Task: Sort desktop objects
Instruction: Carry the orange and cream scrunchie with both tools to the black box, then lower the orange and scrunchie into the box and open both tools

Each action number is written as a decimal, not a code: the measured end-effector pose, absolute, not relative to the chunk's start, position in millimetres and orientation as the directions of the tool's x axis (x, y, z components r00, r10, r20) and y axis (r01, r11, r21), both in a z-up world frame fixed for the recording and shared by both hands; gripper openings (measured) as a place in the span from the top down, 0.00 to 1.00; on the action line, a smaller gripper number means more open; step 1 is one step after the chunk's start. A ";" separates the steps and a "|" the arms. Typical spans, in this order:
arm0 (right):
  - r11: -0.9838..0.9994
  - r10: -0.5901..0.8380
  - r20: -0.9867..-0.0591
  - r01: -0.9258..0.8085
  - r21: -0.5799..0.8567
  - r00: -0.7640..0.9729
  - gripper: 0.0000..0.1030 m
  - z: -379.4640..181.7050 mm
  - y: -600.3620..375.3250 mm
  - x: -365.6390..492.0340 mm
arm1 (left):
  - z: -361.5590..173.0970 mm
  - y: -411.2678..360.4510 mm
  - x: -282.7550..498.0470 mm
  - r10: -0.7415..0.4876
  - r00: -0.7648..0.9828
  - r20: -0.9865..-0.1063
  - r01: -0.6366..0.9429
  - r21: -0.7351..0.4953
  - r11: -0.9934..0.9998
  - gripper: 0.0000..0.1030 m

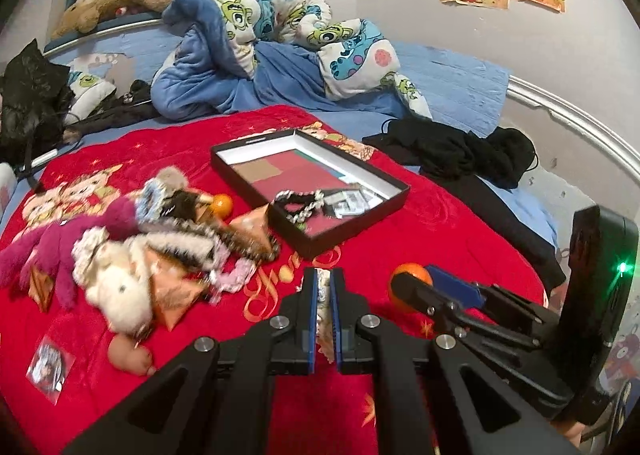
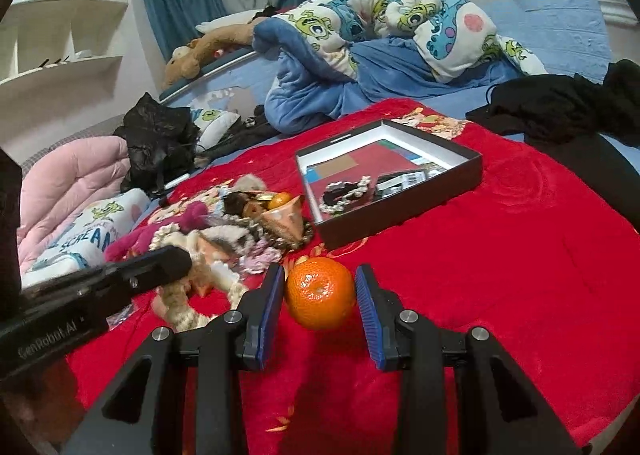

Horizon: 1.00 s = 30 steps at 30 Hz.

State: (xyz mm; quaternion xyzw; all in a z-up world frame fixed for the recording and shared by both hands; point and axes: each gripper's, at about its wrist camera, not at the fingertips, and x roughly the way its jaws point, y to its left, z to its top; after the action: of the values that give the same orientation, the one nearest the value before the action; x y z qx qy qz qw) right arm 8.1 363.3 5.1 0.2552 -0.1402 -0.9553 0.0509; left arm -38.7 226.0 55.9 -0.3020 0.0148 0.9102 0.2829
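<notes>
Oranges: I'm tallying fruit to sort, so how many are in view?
2. One orange sits on the red blanket between the open right hand-held gripper's fingers. A smaller orange lies in the toy pile beside the black box. More may be hidden.

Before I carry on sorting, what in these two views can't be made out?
- Left gripper: shut on something thin and pale; its own fingers hide what it is.
- Toy pile, left wrist view: motion blur merges the pieces.
- Small packets in the box, right wrist view: print too small.
- Orange: whether the open right gripper touches it is unclear.
</notes>
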 end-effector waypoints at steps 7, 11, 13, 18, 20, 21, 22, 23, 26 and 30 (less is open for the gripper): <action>-0.948 -0.181 -0.455 0.032 0.316 -0.872 0.65 7.0 397.0 -22.7 | 61.5 260.0 -83.1 0.514 -0.661 -0.546 -0.540 -0.129 -0.832 0.94; -0.946 -0.176 -0.451 0.024 0.322 -0.875 0.65 7.8 415.4 -45.3 | 62.0 276.2 -106.2 0.510 -0.672 -0.537 -0.539 -0.117 -0.834 0.94; -0.948 -0.172 -0.450 0.024 0.316 -0.877 0.65 8.6 422.5 -55.7 | 62.3 282.5 -120.0 0.518 -0.667 -0.536 -0.547 -0.121 -0.829 0.94; -0.940 -0.199 -0.434 0.046 0.339 -0.878 0.65 13.1 435.6 -88.1 | 62.5 300.6 -163.0 0.492 -0.686 -0.536 -0.533 -0.090 -0.841 0.94; -0.932 -0.215 -0.434 0.052 0.358 -0.875 0.65 13.4 440.8 -105.6 | 63.4 304.5 -177.4 0.490 -0.691 -0.531 -0.527 -0.093 -0.844 0.94; -0.935 -0.213 -0.438 0.053 0.350 -0.873 0.65 13.9 442.1 -115.8 | 63.9 307.0 -186.7 0.493 -0.695 -0.523 -0.525 -0.099 -0.845 0.94; -0.938 -0.210 -0.445 0.052 0.342 -0.870 0.65 14.4 443.6 -125.4 | 64.3 309.3 -194.2 0.492 -0.699 -0.519 -0.523 -0.098 -0.847 0.94; -0.942 -0.203 -0.454 0.046 0.333 -0.867 0.65 14.6 444.7 -136.6 | 64.4 311.9 -200.6 0.485 -0.707 -0.514 -0.517 -0.092 -0.851 0.94; -0.949 -0.187 -0.471 0.035 0.312 -0.862 0.65 13.7 447.9 -159.2 | 61.5 320.8 -219.3 0.472 -0.723 -0.505 -0.507 -0.076 -0.858 0.94; -0.955 -0.179 -0.487 0.032 0.295 -0.855 0.65 8.9 450.4 -187.2 | 51.0 333.5 -243.1 0.451 -0.735 -0.506 -0.495 -0.053 -0.867 0.94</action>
State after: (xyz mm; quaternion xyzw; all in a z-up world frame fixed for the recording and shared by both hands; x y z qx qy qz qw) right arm -187.2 450.4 8.9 0.2637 -0.1396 -0.9528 0.0554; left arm -243.1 333.5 51.0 -0.2603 0.0425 0.9305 0.2540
